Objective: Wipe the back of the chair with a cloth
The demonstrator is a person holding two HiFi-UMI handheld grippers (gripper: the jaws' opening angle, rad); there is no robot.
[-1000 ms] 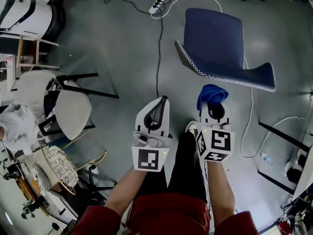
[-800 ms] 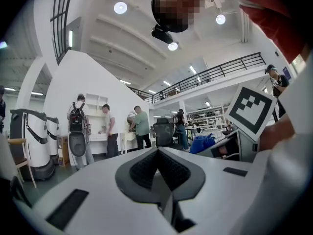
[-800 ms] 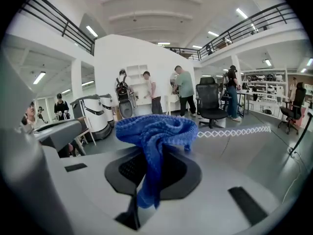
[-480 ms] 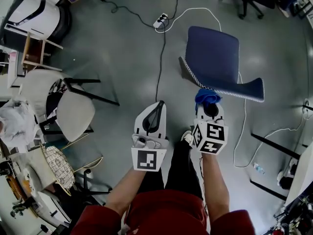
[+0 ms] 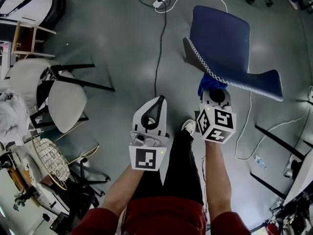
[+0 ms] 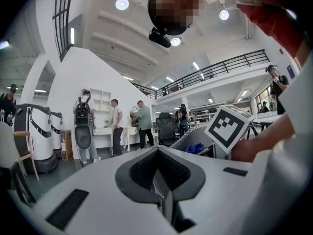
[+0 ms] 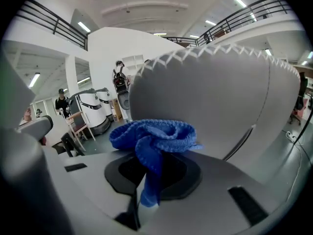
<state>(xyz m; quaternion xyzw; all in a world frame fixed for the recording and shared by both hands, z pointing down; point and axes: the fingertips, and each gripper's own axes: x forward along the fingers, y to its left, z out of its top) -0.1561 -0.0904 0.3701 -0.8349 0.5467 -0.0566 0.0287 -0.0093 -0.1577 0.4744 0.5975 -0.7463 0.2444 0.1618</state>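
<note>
Since a moment ago our right gripper [image 5: 213,93] has carried the blue cloth [image 5: 209,83] closer in. The cloth showed whole in front of the dark blue chair [image 5: 222,33] before, and now it sits partly tucked under the zigzag-stitched edge of the chair's back [image 5: 259,80]. The right jaws are clenched on the cloth. In the right gripper view a strip of it runs down between them, and the rest bunches just past their tips, right up against the back's pale rear surface.

Our left gripper [image 5: 156,106] hangs beside it, off to the left of the right jaws and apart from the chair. Its jaws are pressed together with nothing between them.

The only print we can make out is the black-and-white square marker on each gripper's cube [image 5: 145,159]. It carries a pattern and no letters.

The chair's legs are hidden under its seat in the head view, and how much of the cloth touches the back we cannot tell from there. Ahead of the left jaws a black cable [image 5: 157,48] runs across the grey floor [image 5: 122,43] to a power strip [image 5: 162,2] that is cut off near the top. Further left of those jaws stands a white chair [image 5: 66,104]. In the left gripper view several people [image 6: 115,126] stand far off, too small to make out.
</note>
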